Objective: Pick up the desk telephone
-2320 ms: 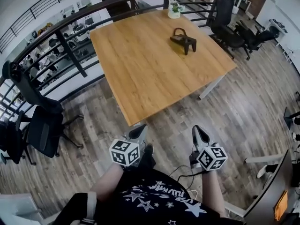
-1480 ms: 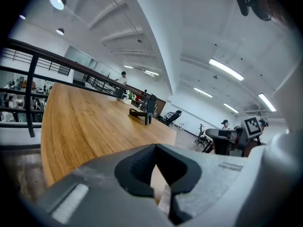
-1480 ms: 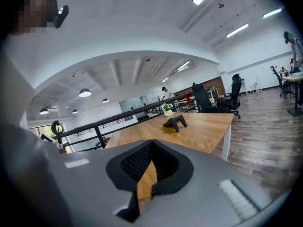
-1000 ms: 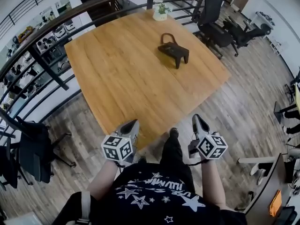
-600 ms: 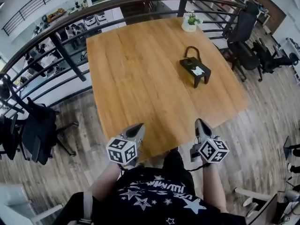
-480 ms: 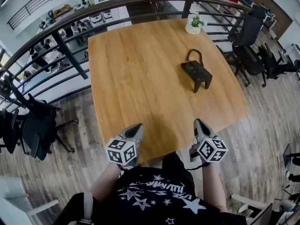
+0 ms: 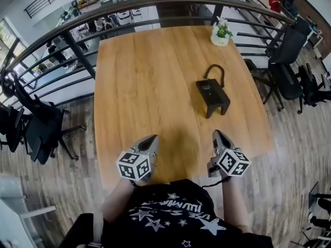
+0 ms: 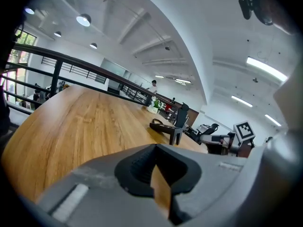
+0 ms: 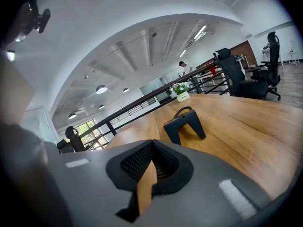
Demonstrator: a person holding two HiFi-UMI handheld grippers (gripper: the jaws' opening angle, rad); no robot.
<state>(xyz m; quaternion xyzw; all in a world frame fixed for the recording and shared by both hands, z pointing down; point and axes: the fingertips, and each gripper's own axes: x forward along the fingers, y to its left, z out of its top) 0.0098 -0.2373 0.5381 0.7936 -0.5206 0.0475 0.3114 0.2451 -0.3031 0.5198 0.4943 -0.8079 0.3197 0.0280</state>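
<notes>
The desk telephone (image 7: 212, 94), black with a looped cord at its far end, stands on the wooden table (image 7: 150, 76), right of centre. It also shows ahead in the left gripper view (image 8: 168, 126) and the right gripper view (image 9: 182, 124). My left gripper (image 7: 150, 141) hovers at the table's near edge, shut and holding nothing. My right gripper (image 7: 220, 137) is beside it, level with the near edge and well short of the telephone, also shut and holding nothing. In both gripper views the dark pads meet with only wood showing behind.
A small potted plant (image 7: 221, 35) sits at the table's far right corner. A dark railing (image 7: 155, 4) curves behind the table. Black office chairs stand at the left (image 7: 41, 128) and at the right (image 7: 289, 71). Wood-plank floor surrounds the table.
The person has walked up to the table; both grippers went from above the floor to the table's near edge. The telephone now lies closer and more squarely ahead. Both grippers stayed shut.
</notes>
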